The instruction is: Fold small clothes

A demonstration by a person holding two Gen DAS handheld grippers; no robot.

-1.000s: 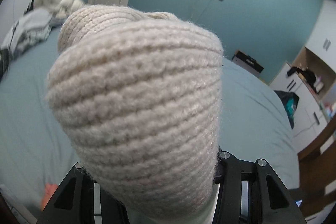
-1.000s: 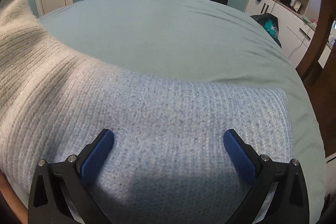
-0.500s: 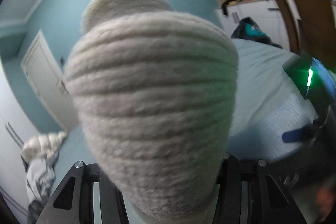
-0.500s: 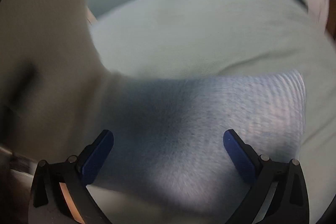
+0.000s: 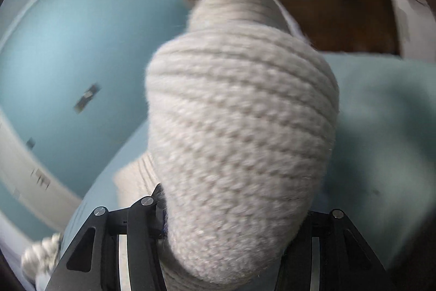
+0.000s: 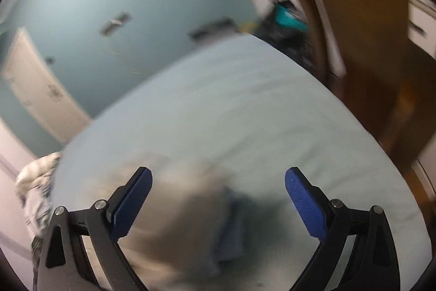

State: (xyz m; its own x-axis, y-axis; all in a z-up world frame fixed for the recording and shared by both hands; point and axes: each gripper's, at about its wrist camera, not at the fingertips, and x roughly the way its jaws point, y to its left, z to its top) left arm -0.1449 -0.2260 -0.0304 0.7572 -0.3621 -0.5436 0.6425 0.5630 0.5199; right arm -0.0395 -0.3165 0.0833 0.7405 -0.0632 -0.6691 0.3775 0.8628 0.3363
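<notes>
The left gripper (image 5: 231, 225) is gripping a cream ribbed knit (image 5: 239, 132), its fingers clamped on the fabric, which is bunching up over them and filling the middle of the left wrist view. The finger pads themselves are hidden under the wool. The knit is hanging in front of the camera above the bed (image 5: 381, 127), with a lower fold of it trailing down at the left of the gripper. Behind it, a teal wall (image 5: 68, 45) and brown wooden furniture (image 5: 340, 18) are showing, both blurred.

The right gripper (image 6: 218, 198) is hovering over the bed (image 6: 218, 105) with its blue fingers (image 6: 305, 203) standing wide apart and holding nothing. Between and below them a blurred beige knit (image 6: 169, 209) is lying on the sheet, with a blue cloth (image 6: 229, 231) just beside it; whether the two are touching or overlapping is too smeared to tell. At the far left edge of the bed a pile of clothes (image 6: 35, 187) is lying. A white door (image 6: 41, 100) and a wooden chair (image 6: 354, 59) are showing beyond the bed.
</notes>
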